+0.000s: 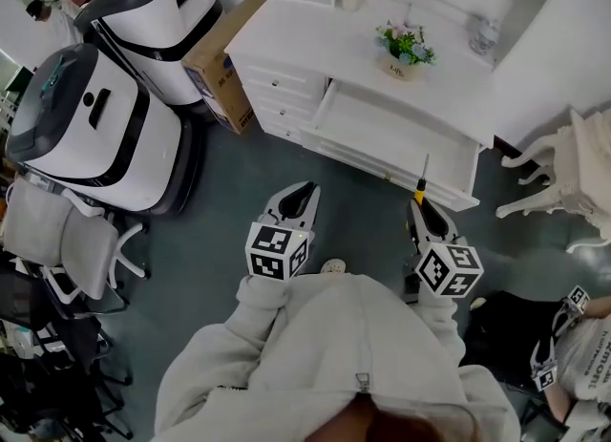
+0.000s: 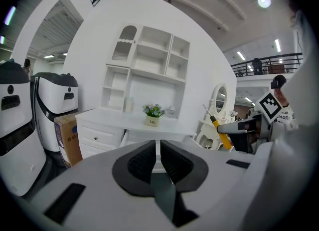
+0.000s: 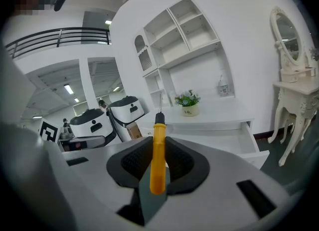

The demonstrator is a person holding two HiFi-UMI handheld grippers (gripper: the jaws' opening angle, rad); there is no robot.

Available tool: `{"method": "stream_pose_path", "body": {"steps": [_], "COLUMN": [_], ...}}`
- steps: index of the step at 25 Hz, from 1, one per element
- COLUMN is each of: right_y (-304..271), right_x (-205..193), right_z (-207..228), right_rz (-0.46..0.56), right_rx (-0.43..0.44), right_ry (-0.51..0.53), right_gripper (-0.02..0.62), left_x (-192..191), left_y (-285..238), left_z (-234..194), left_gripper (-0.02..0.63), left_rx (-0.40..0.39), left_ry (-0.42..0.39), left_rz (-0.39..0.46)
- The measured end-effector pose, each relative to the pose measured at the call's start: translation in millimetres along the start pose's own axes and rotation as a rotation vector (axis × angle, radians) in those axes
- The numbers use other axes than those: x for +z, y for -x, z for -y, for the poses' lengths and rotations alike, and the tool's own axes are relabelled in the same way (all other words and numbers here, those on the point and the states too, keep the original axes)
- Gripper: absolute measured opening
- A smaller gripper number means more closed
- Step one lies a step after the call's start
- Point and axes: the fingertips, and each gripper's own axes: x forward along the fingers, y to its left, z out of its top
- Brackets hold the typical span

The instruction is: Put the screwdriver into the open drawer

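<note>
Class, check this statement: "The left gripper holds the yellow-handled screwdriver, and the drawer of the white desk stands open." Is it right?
Not quite. The right gripper holds the yellow-handled screwdriver, not the left one. The right gripper view shows the handle clamped between its jaws, while the left gripper has nothing between its jaws. The rest holds: the drawer of the white desk stands open.

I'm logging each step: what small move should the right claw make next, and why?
Probably carry the right claw forward over the open drawer: it is shut on the yellow-handled screwdriver, and it hangs short of the drawer's front.
</note>
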Motion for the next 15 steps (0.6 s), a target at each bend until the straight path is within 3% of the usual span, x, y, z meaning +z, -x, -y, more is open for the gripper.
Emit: {"method": "stream_pose_path", "body": {"steps": [15], "right_y": [-28], "right_x": [-11], "right_z": [-5], "right_rz": [-0.079], "right_rx": [-0.004], "right_ry": [0.000], "right_gripper": [0.092], "left_x": [-26], "left_y": [-3], "left_z": [-27], "left_gripper": [0.041], "left_rx": [0.022], "left_ry": [0.083], "left_rz": [-0.053]}}
